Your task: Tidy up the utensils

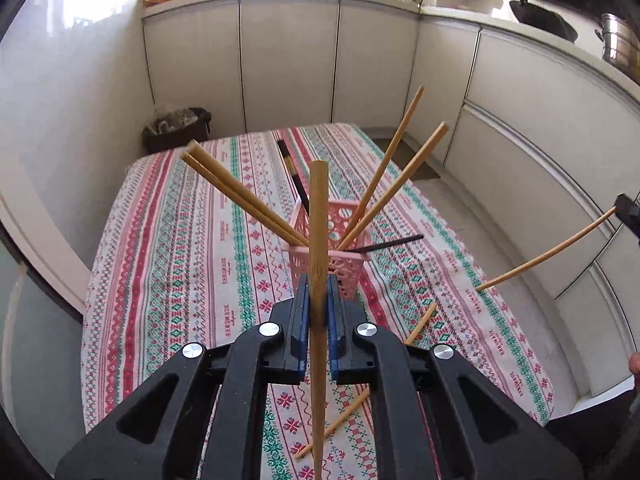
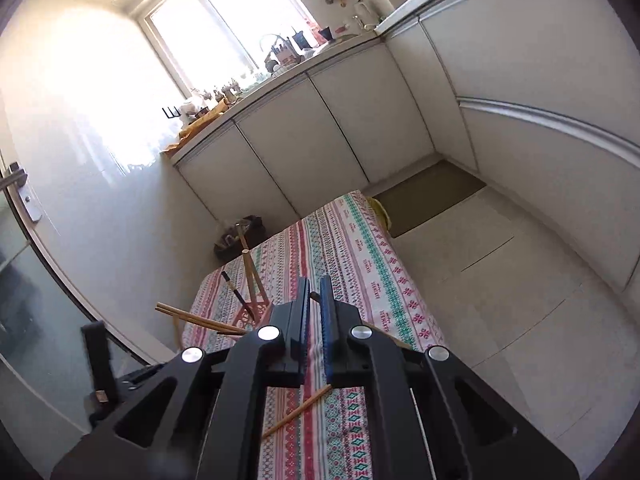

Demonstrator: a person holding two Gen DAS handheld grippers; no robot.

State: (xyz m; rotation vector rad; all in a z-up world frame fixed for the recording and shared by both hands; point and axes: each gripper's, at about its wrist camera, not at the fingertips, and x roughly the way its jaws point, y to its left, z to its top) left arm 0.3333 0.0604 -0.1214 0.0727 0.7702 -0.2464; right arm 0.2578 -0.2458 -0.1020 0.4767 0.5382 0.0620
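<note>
My left gripper (image 1: pixel 318 280) is shut on a bamboo chopstick (image 1: pixel 319 208), which stands upright between the blue pads. Just beyond it, a pink lattice basket (image 1: pixel 298 264) sits on the patterned tablecloth (image 1: pixel 180 280). Several bamboo chopsticks fan out of the basket, along with two black ones (image 1: pixel 294 172). At the right edge, my right gripper (image 1: pixel 628 212) holds another bamboo chopstick (image 1: pixel 548 256) slanting down toward the table. In the right wrist view that gripper (image 2: pixel 315 280) is shut, its chopstick (image 2: pixel 296 412) sticks out below the pads, and the basket (image 2: pixel 256 312) lies ahead to the left.
Two loose bamboo chopsticks (image 1: pixel 336 424) (image 1: pixel 420 322) lie on the cloth near me. A dark bin (image 1: pixel 176 128) stands past the table's far left corner. White cabinets ring the room, with a wok (image 1: pixel 540 16) on the counter. A person's hand (image 1: pixel 634 362) shows at the right edge.
</note>
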